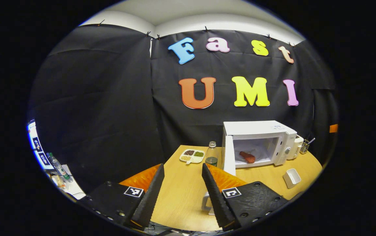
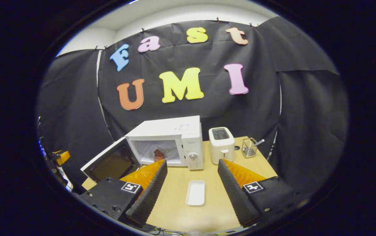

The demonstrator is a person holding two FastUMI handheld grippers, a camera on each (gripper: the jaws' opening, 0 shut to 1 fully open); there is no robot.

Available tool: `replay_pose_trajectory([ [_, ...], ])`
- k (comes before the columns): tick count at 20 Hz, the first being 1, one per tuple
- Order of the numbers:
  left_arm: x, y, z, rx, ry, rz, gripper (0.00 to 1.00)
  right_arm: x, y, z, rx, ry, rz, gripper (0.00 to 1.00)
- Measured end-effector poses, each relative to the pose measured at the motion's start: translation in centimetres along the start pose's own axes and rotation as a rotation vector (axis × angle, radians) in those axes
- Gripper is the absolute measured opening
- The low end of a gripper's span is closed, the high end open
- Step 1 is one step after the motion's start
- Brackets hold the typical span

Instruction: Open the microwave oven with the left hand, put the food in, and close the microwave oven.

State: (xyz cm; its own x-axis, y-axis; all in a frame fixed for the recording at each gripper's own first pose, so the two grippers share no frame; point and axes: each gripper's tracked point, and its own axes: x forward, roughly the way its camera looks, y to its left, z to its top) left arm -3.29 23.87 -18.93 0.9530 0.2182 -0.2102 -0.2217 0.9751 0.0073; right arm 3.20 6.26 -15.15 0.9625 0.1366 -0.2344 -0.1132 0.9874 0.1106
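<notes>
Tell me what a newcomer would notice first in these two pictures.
The white microwave at the back of the wooden table draws the eye: its door hangs wide open, with a reddish piece of food lying inside. Next, an empty white tray lies on the table in front of it, framed between the right gripper's open fingers.

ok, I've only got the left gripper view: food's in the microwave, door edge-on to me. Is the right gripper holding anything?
Observer: No. The right gripper has its fingers apart, with nothing held.
Operator: What's in front of it?
Observer: A white tray, empty, flat on the table between the fingers.
Operator: How far open is the door?
Observer: The door stands wide open, showing its dark window. The food lies inside the microwave.
</notes>
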Motion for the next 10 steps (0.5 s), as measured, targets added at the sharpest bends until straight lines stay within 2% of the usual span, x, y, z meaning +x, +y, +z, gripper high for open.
replay_pose_trajectory([
  [1, -0.4, -1.1, -0.2, 0.008, 0.002, -0.036, 0.7, -1.0, -1.3, -0.3, 0.01, 0.003, 0.003, 0.99],
  [2, -0.6, -2.0, -0.6, 0.018, 0.015, -0.061, 0.52, -1.9, -2.7, -1.0, 0.019, 0.022, 0.004, 0.99],
  [4, -0.5, -2.3, -2.0, 0.065, 0.031, -0.054, 0.1, -3.6, -5.0, -1.7, 0.018, 0.038, 0.008, 1.0],
  [5, -0.3, -1.5, -2.2, 0.096, 0.022, -0.024, 0.02, -4.3, -6.4, -1.8, 0.011, 0.04, -0.012, 0.99],
  [7, 0.3, -2.4, -4.6, 0.098, 0.063, -0.078, 0.0, -5.7, -8.3, -1.8, 0.046, 0.037, -0.041, 1.0],
  [10, 2.3, -1.4, -7.5, 0.059, 0.117, -0.086, 0.0, -7.6, -9.8, -1.7, 0.062, 0.028, -0.094, 1.0],
])
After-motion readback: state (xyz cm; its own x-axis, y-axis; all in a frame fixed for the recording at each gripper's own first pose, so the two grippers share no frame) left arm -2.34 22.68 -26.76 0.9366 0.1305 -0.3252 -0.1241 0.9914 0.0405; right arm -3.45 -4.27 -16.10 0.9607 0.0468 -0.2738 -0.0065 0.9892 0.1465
